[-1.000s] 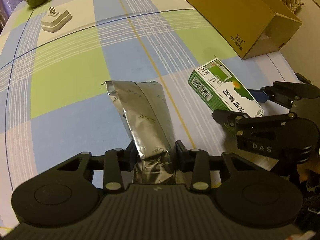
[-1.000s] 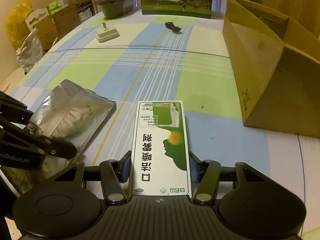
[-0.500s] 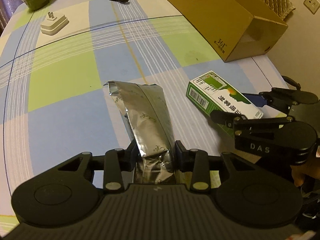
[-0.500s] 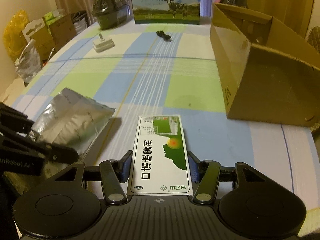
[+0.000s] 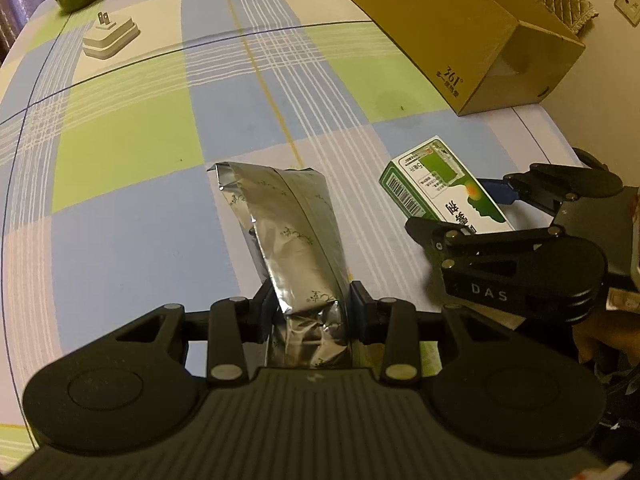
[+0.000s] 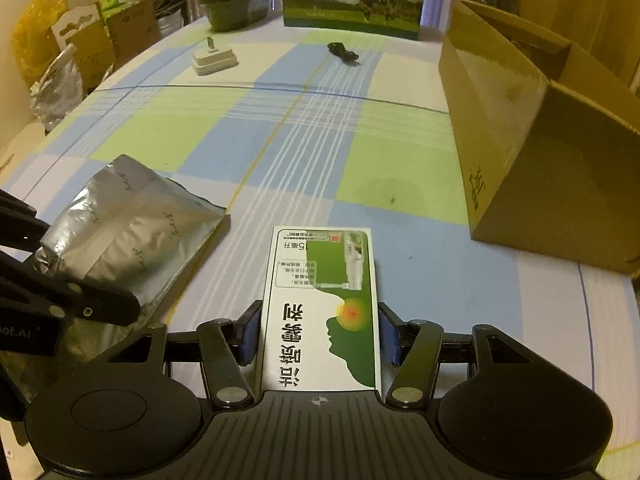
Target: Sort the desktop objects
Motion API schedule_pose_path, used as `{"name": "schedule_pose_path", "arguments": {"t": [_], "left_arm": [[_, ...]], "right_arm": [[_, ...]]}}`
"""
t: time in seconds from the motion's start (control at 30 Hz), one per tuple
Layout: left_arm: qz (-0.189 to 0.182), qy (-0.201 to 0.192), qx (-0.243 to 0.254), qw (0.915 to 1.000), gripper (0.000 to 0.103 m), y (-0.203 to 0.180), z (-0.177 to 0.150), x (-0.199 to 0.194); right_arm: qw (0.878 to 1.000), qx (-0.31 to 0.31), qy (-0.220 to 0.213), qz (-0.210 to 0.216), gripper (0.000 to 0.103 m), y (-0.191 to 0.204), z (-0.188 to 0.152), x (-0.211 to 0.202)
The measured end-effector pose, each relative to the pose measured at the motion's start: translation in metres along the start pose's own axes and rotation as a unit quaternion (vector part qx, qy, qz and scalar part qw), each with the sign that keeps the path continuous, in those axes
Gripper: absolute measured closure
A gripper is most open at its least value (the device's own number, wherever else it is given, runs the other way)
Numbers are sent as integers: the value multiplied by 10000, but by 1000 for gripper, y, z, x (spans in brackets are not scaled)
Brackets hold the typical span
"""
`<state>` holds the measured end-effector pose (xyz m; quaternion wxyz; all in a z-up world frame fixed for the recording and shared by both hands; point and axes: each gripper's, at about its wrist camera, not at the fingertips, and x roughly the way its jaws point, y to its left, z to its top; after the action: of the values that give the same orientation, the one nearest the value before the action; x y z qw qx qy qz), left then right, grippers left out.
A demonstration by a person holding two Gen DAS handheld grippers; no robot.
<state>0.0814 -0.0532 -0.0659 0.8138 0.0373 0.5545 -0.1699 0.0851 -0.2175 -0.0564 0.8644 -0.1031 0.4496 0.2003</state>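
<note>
Both carried items now sit higher above the checked tablecloth point(image 5: 120, 152) than a second ago. The left gripper point(image 5: 310, 306) pinches a crinkled silver foil pouch point(image 5: 292, 224); the right gripper point(image 6: 320, 336) clamps a green-and-white cardboard medicine box point(image 6: 324, 304). The open brown cardboard carton point(image 6: 540, 152) (the likely sorting destination) lies ahead to the right.
</note>
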Motion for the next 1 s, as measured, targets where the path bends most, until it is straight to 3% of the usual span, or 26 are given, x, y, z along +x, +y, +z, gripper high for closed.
{"name": "schedule_pose_path", "arguments": {"t": [0.23, 1.0], "left_arm": [[-76, -158, 16, 9998, 70, -3, 4, -9], [-249, -476, 122, 9985, 70, -27, 14, -30]], "right_arm": [[9995, 167, -269, -76, 51, -3, 1, -24], [9969, 623, -454, -172, 51, -25, -7, -63]]}}
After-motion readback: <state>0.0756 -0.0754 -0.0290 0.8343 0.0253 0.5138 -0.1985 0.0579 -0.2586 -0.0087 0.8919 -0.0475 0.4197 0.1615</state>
